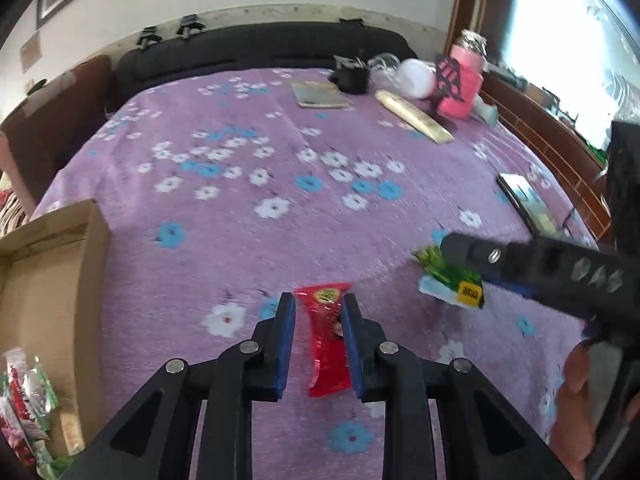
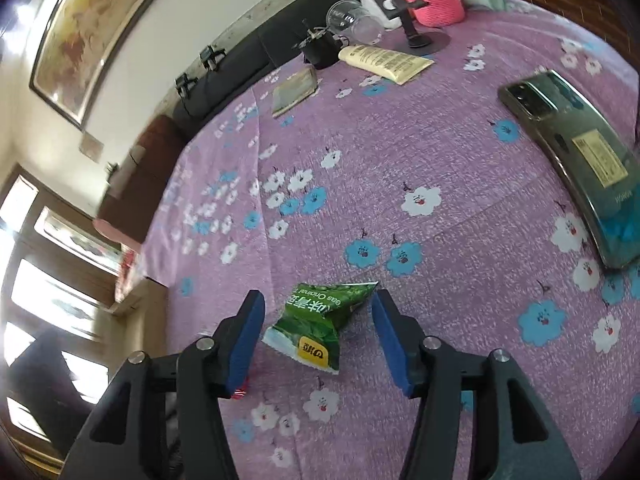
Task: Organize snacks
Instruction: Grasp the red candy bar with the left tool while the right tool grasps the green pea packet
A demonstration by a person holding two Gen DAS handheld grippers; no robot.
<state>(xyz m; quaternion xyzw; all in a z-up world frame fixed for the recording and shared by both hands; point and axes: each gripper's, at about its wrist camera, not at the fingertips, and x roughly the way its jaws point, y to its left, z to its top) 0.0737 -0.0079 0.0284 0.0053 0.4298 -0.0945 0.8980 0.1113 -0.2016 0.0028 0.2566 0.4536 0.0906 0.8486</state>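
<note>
A red snack packet (image 1: 326, 336) lies on the purple flowered cloth (image 1: 240, 240), and my left gripper (image 1: 319, 300) is shut on it, blue pads pressing both of its long sides. To its right a green snack packet (image 1: 452, 280) lies flat under my right gripper (image 1: 460, 252). In the right wrist view that green packet (image 2: 320, 320) sits between the fingers of the right gripper (image 2: 319, 298), which is open, with a gap on each side of the packet. A red corner of the other packet (image 2: 240, 394) shows behind the left finger.
An open cardboard box (image 1: 52, 280) at the left edge holds several snack packets (image 1: 24, 392). A phone (image 2: 572, 152) lies at the right. At the far side stand a pink-sleeved bottle (image 1: 460, 80), a cream tube (image 1: 412, 116), a black cup (image 1: 352, 76) and a booklet (image 1: 318, 94).
</note>
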